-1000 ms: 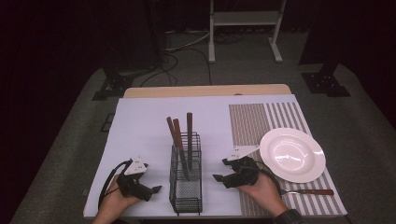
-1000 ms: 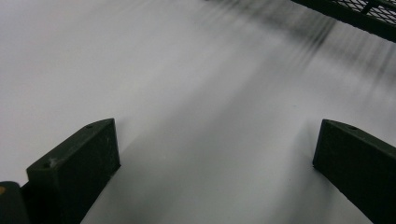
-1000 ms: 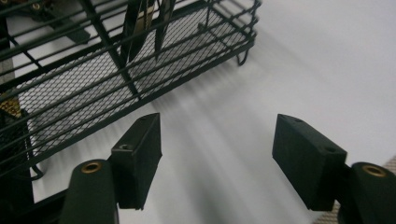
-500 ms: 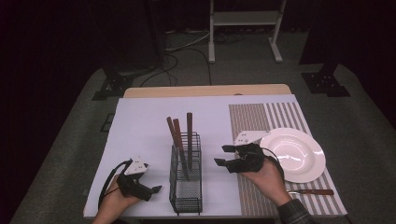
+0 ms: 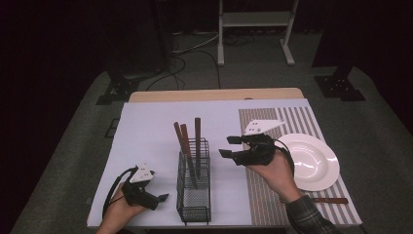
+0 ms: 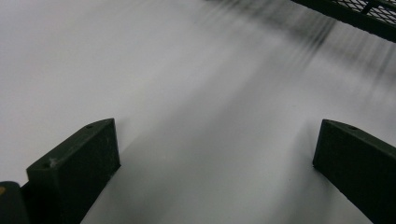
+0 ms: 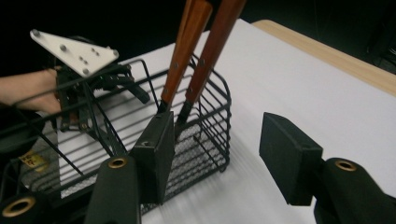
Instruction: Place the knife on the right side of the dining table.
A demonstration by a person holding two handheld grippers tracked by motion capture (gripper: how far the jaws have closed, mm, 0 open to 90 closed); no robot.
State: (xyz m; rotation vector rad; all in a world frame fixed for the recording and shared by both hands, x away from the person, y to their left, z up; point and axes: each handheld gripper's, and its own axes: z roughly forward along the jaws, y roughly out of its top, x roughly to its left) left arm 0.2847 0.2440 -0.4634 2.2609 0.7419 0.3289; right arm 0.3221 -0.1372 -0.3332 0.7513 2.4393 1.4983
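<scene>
So the right gripper (image 5: 233,146) is up off the table by the wire basket (image 5: 194,192), jaws partly apart and just been closing, nothing between them. Its pads are chunky black blocks with brass-looking screws. The left gripper (image 5: 156,200) sits low near the front left corner of the table (image 5: 146,126), jaws wide apart over bare white sheet, holding nothing. That basket is black wire with mesh, near the front edge, with three brown wooden handles (image 5: 187,141) sticking up. A round white plate (image 5: 311,161) sits on a striped mat (image 5: 263,195) toward the right edge. No writing I can read.
</scene>
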